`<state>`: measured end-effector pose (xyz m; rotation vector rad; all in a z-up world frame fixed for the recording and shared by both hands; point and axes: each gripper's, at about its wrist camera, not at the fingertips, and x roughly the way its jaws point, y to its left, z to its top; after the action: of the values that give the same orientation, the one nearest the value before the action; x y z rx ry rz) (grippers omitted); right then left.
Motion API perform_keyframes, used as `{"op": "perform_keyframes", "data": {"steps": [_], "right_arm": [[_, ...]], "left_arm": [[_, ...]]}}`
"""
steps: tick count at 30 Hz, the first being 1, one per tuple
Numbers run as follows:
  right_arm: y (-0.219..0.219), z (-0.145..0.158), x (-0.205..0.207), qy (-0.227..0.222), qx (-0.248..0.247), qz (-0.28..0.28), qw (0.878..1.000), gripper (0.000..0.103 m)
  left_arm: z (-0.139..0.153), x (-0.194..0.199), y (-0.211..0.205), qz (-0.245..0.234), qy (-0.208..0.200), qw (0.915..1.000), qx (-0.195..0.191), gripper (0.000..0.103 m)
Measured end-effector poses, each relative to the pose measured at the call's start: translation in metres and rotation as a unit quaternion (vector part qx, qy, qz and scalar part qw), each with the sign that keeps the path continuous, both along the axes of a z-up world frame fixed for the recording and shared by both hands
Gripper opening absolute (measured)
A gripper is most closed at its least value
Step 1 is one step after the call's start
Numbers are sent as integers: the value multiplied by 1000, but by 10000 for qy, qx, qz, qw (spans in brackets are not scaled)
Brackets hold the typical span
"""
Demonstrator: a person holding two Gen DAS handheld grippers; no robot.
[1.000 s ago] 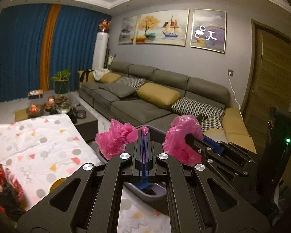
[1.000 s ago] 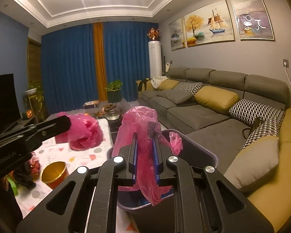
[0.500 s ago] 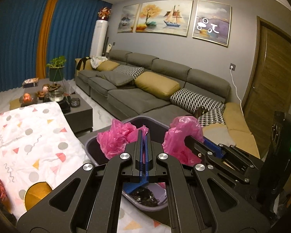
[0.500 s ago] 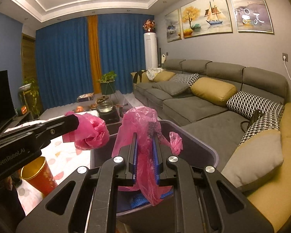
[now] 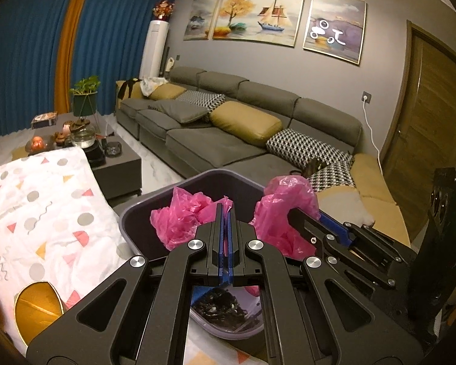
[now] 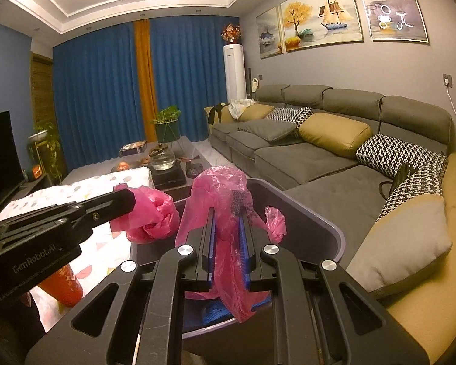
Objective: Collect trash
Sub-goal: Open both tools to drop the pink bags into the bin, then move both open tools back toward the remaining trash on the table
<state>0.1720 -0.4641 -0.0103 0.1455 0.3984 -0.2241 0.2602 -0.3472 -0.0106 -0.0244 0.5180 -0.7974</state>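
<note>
bin more exposed; gold cup shifted toward frame edge.

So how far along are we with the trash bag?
Done: dark trash sits in the purple bin. In hand: the left gripper and right gripper each pinch a bunched edge of the pink bag above the bin. Left: closing or lifting out the bag; the gold-lined cup lies on the tablecloth.
</note>
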Motion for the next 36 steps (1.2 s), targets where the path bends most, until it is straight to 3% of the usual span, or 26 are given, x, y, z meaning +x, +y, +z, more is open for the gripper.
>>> {"op": "perform_keyframes", "data": {"steps": [7,9,12,14,18,20,22,29,36], "right_arm": [[-6,-4,5,65,74,10,10000,15],[-7,-5,6,58,114,49,9999,16],[-11,-7,8,78,163,22,9998,19],[-15,-10,9,102,249,9,9996,28],[-16,-9,3,95,226,-81,9997,30],[-14,-7,-3,34,194,-142,9997,40],[-11,-3,-11,-61,156,-204,9997,48],[12,10,-47,-348,64,-372,9987,76],[48,16,-75,-487,92,-181,9986,83]], "left_arm": [[-5,4,0,16,131,9999,23,1],[-6,4,1,33,106,9999,42,7],[-5,4,6,157,25,9999,47,29],[-5,6,11,211,104,9997,-57,51],[-2,4,19,449,35,9990,-32,65],[1,0,27,621,-11,9980,-88,79],[5,-5,35,792,-19,9967,-156,86],[14,-41,76,1388,-281,9899,-64,93],[17,-78,134,2011,-391,9788,64,93]]}}
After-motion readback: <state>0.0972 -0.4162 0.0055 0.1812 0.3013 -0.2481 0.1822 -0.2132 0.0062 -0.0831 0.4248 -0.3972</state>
